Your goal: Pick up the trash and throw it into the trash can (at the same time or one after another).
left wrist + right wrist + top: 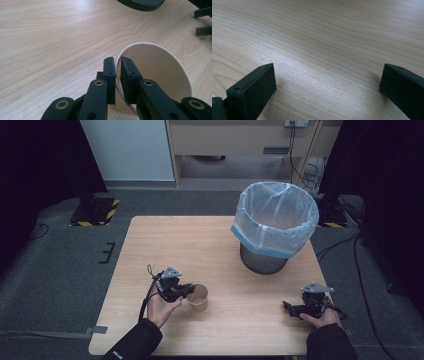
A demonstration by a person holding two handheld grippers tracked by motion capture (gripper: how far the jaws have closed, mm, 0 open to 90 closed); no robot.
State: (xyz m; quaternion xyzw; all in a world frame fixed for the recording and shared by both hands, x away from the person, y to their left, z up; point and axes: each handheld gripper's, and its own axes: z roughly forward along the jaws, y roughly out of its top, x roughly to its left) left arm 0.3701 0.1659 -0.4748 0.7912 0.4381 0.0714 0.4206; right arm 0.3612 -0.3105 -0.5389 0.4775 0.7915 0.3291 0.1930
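Two grippers work over the wooden table (220,245), and just one is busy. The left gripper (189,291) has its jaws pinched onto the rim of a paper cup (199,297), one jaw inside the wall and one outside, as the left gripper view (118,72) shows with the cup (155,75) tipped so its mouth faces the camera. That cup sits near the table's front edge, at about seven o'clock from the lined waste bin (274,225).

Judging from this, the step in hand is lifting the cup. Thin paper buckles easily, so the pinch should stay light and deep enough on the rim not to slip; raising it straight up before swinging toward one o'clock would keep it from dragging on the wood.

Bare wood lies between cup and bin, so nothing blocks the path; only the bin's loose plastic liner (260,237), hanging over its edge, could catch the cup. The right gripper (292,309) rests at the bin's five o'clock, jaws wide apart on nothing (327,82).
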